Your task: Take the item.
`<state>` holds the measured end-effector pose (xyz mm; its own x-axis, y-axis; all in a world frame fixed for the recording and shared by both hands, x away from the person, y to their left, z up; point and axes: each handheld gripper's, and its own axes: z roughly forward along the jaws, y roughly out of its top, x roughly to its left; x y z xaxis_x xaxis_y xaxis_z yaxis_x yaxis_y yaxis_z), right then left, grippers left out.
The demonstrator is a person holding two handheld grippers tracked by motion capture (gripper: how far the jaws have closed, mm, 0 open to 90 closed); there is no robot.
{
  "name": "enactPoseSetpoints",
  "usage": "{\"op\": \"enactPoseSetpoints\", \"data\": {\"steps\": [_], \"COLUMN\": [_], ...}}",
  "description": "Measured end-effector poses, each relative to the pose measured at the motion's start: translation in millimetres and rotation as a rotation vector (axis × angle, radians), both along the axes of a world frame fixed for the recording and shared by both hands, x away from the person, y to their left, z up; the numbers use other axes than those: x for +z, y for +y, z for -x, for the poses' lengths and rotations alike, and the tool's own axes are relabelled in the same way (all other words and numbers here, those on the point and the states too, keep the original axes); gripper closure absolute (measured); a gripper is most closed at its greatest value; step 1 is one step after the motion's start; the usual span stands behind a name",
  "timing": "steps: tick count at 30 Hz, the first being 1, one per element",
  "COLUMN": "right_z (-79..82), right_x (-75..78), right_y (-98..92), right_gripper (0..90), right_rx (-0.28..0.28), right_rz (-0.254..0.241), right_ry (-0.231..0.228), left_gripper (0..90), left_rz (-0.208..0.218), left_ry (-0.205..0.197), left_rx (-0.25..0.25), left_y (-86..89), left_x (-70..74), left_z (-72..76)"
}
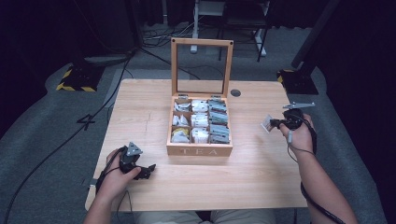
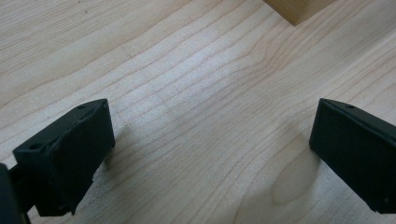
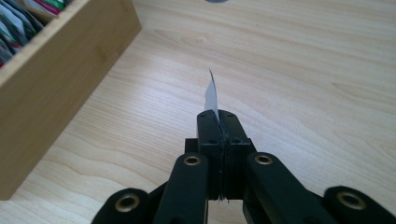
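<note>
A: Now, status of the right hand-held gripper (image 1: 275, 123)?

B: Its jaws are pressed fully together on a thin pale tea packet (image 3: 211, 93). In the right gripper view the packet stands edge-on, sticking up out of the jaw tips. In the high view it shows as a small light rectangle (image 1: 266, 122) at the jaw tips, off to the right of the tea box (image 1: 199, 150) and well apart from it. Whether it touches the tabletop (image 1: 252, 172) I cannot tell.

A: And the left hand-held gripper (image 1: 148, 170)?

B: Spread wide. In the left gripper view the two black jaws sit far apart at the frame's lower corners with bare wood grain (image 2: 201, 116) between them. They grip nothing. It sits low at the near left of the tabletop, close to or on the surface, jaws pointing toward the box. A corner of the box (image 2: 299, 8) shows at the top of that view.

A: The box itself?

B: Wooden, "TEA" lettered on its front, mid-tabletop. The framed lid (image 1: 201, 67) with a clear pane stands upright at the back. Inside are compartments in a three-by-three grid, filled with packets (image 1: 200, 121): white ones in the left and middle columns, grey-blue ones on the right.

A: Anything else?

B: A round dark grommet (image 1: 235, 92) in the tabletop, behind and right of the box. Cables (image 1: 159, 39) lie on the grey floor beyond.
</note>
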<state>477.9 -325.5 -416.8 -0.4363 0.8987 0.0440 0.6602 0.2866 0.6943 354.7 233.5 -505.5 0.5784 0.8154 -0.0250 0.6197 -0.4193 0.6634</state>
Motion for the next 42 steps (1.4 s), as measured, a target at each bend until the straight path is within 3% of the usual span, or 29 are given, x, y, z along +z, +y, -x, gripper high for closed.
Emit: {"op": "enactPoseSetpoints", "data": {"steps": [10, 14, 27, 32, 33, 35, 36, 42], "right_z": [0.8, 1.7, 1.1, 0.0, -0.9, -1.1, -1.9, -2.1], "right_x": [-16.2, -21.4, -31.8, -36.2, -38.9, -40.0, -42.0, -42.5], "right_y": [-7.6, -7.5, -14.1, -18.3, -20.1, -21.1, -23.4, -29.6], "right_gripper": [89.5, 89.2, 88.0, 74.4, 66.5, 63.0, 55.8, 47.0], "right_rx": [-0.027, -0.022, -0.063, -0.080, -0.087, -0.090, -0.092, -0.111], "right_rz": [-0.011, 0.009, -0.025, -0.032, -0.034, -0.035, -0.034, -0.043], "right_ry": [0.039, 0.043, 0.089, 0.079, 0.067, 0.061, 0.041, 0.009], "left_gripper": [0.5, 0.5, 0.5, 0.5, 0.5, 0.5, 0.5, 0.6], "left_rz": [0.002, 0.002, 0.002, 0.002, 0.002, 0.002, 0.001, 0.000], "left_ry": [0.001, 0.001, 0.001, 0.001, 0.001, 0.001, 0.001, 0.001], "left_rx": [0.002, 0.001, 0.001, 0.002, 0.002, 0.001, 0.001, 0.002], "left_y": [-0.2, -0.2, -0.1, -0.1, -0.2, -0.1, 0.0, -0.3], "left_x": [-0.1, -0.1, -0.1, -0.1, -0.1, -0.1, 0.0, 0.0], "left_z": [0.1, 0.1, 0.1, 0.1, 0.1, 0.1, 0.1, 0.4]}}
